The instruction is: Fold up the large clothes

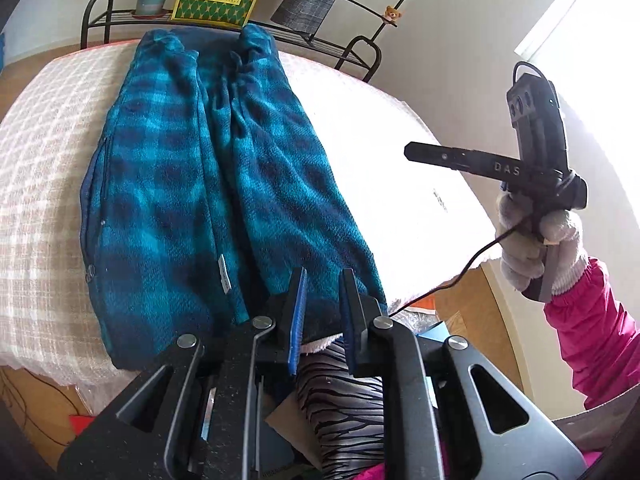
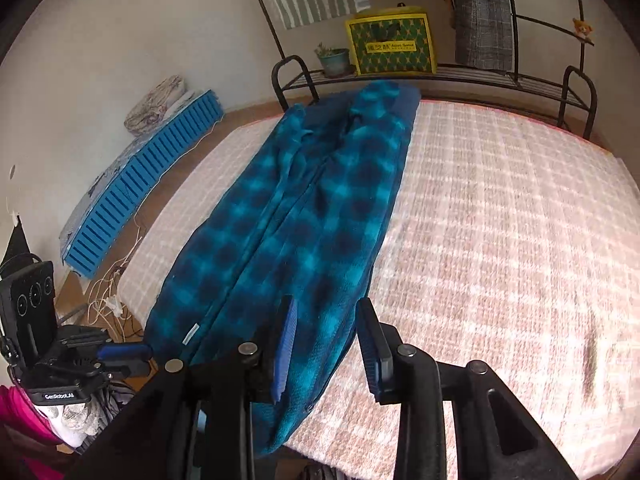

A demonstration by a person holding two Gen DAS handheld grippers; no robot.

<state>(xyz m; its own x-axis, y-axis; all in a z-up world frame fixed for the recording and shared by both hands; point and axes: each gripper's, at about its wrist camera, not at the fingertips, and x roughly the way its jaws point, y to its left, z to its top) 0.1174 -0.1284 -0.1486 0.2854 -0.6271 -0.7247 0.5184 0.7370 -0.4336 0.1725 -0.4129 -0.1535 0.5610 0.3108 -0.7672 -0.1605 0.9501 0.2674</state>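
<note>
Currently, my readout of the scene:

Garment: a blue-and-teal plaid fleece lies flat on the bed, folded lengthwise into a long narrow strip. I see the same garment in the right wrist view, running from the near edge of the bed toward the far edge.

Garment detail: a small white label shows near the near end, beside the central fold line.

Bed: a pale checked cover lies under the garment (brightly lit on one side in the left wrist view).

Left gripper: its fingers stand slightly apart, above the near end of the garment. I see no cloth between the blue pads, and nothing is gripped.

Right gripper: its fingers stand apart, wider than the left pair, above the near end of the garment. I see nothing clamped between them.

Right hand: a grey knitted glove with a pink sleeve behind it, seen from the left wrist camera, holding its gripper off to the side of the bed and clear of the garment.

Background: a black metal rack stands behind the bed, carrying a yellow-green box and a small potted plant.

Floor side: a blue slatted panel leans near the wall beside the bed.
</note>
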